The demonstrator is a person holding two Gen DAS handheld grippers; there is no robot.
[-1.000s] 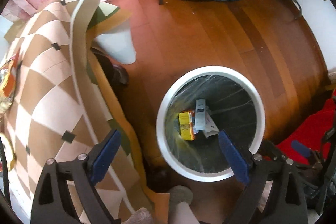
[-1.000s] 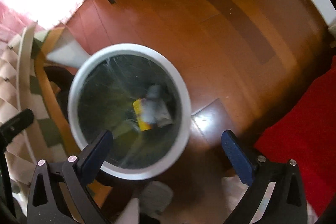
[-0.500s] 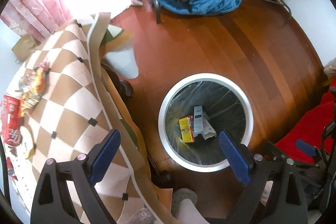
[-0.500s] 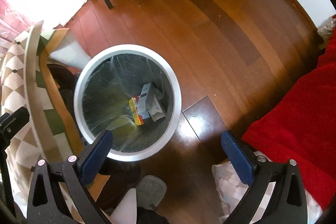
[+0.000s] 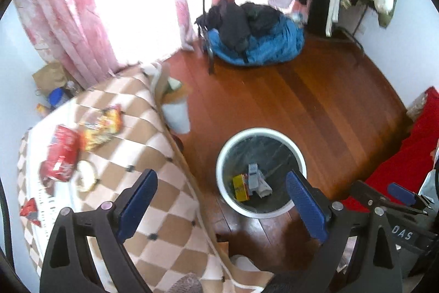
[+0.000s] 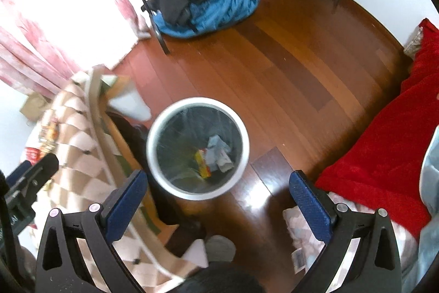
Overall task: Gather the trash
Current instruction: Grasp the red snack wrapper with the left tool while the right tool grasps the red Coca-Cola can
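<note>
A white-rimmed bin (image 5: pixel 223 153) (image 6: pixel 153 133) with a clear liner stands on the wooden floor beside the table. Inside lie a yellow box (image 5: pixel 241 186) (image 6: pixel 202 159) and pale cartons (image 5: pixel 253 177) (image 6: pixel 218 151). On the checked tablecloth (image 5: pixel 153 210) lie a red packet (image 5: pixel 61 153), a yellow-red snack wrapper (image 5: pixel 103 127), a round pale item (image 5: pixel 86 175) and a small red scrap (image 5: pixel 28 208). My left gripper (image 5: pixel 222 208) is open and empty, high over the table edge and bin. My right gripper (image 6: pixel 218 206) is open and empty above the bin's near side.
A blue and black pile of clothes (image 5: pixel 255 37) (image 6: pixel 208 4) lies by a black stand on the far floor. Pink curtains (image 5: pixel 68 18) hang at the window. A red blanket (image 6: pixel 384 150) lies right. A paper bag (image 5: pixel 50 74) and bottles sit behind the table.
Both grippers have risen and pulled back from the bin, so it looks smaller. The left view now takes in the table top with its wrappers. Both stay open.
</note>
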